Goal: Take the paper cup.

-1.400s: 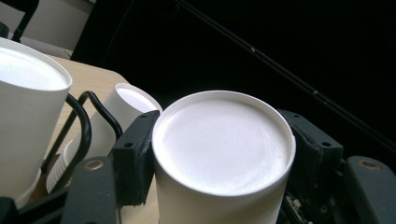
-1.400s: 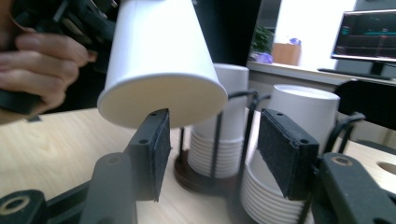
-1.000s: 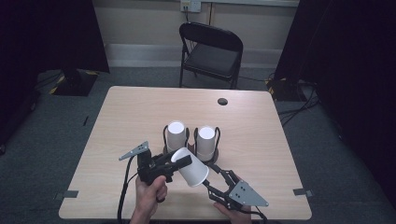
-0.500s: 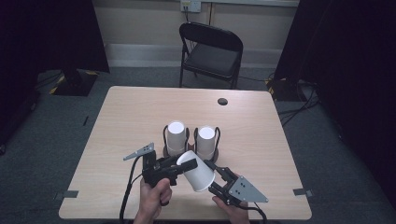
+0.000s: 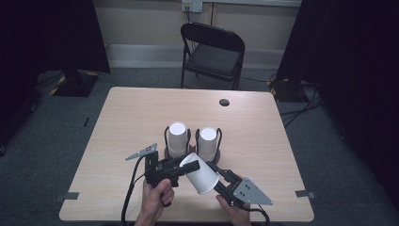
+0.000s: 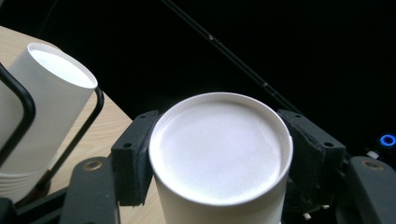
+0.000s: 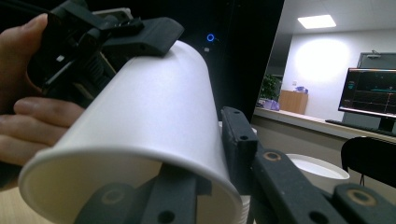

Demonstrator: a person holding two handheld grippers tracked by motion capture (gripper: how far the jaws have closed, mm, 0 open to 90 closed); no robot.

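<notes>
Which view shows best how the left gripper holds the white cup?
The left gripper view: both pads press the cup just below its closed end. The high view shows the left gripper at that end from afar. The right gripper view shows one left jaw lying across the cup's wall.

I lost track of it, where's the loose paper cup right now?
High view: the cup is held tilted above the table's near edge between the left gripper and right gripper, just in front of the two cup stacks.
</notes>
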